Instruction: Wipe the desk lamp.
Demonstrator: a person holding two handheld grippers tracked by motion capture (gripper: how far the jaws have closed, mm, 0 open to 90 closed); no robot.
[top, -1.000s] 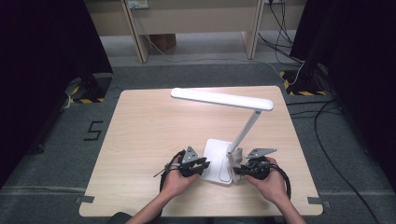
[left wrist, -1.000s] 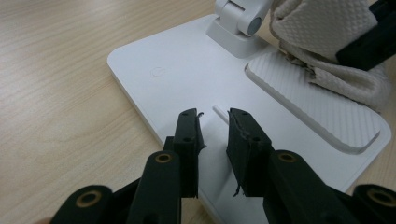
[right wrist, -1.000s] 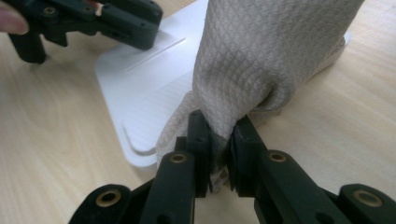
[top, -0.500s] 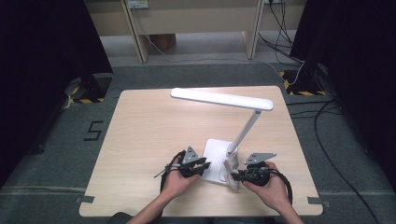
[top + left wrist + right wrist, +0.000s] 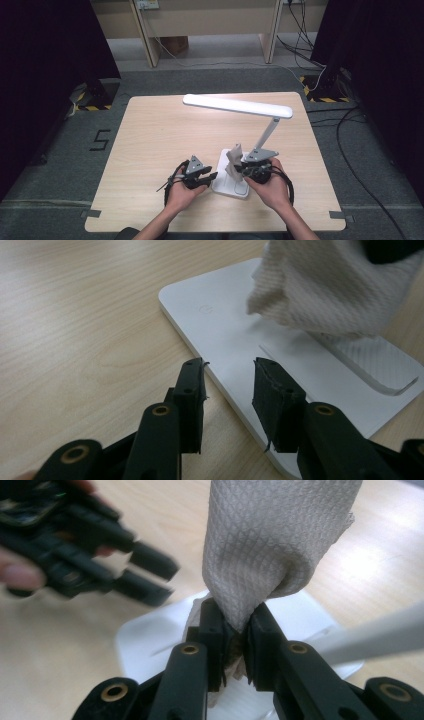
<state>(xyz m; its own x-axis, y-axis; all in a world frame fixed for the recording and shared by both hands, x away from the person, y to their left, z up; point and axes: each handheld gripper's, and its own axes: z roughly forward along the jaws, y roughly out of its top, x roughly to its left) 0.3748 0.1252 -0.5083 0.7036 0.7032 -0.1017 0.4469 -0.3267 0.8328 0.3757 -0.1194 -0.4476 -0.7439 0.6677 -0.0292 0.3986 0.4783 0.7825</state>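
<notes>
Two grippers sit at the near edge of the desk (image 5: 150,135), one on each side of a white lamp base (image 5: 226,162). The right gripper (image 5: 239,169) has its fingers (image 5: 215,625) squeezed tight on a grey-white cloth (image 5: 272,540); the pinched end is bunched between the pads & the rest of the cloth stands up above them. In the high view the cloth (image 5: 234,156) pokes up over the base, just left of the thin lamp arm (image 5: 266,134). The left gripper (image 5: 214,177) lies just left of the base, held in the person's left hand (image 5: 181,192). Its fingers (image 5: 192,400) are apart w/ nothing between them; they have just been opening. In the left gripper view they sit low at the near-left edge of the base (image 5: 240,340), one finger over the wood & one over the white plate, but I can't tell if they touch it. The cloth (image 5: 330,285) hangs above the far part of the base in that view. The long white lamp head (image 5: 237,106) stretches left to right over the middle of the desk, far from both hands. The right hand (image 5: 272,187) wraps round its gripper at the right of the base. A black cable (image 5: 287,182) loops by that hand.
</notes>
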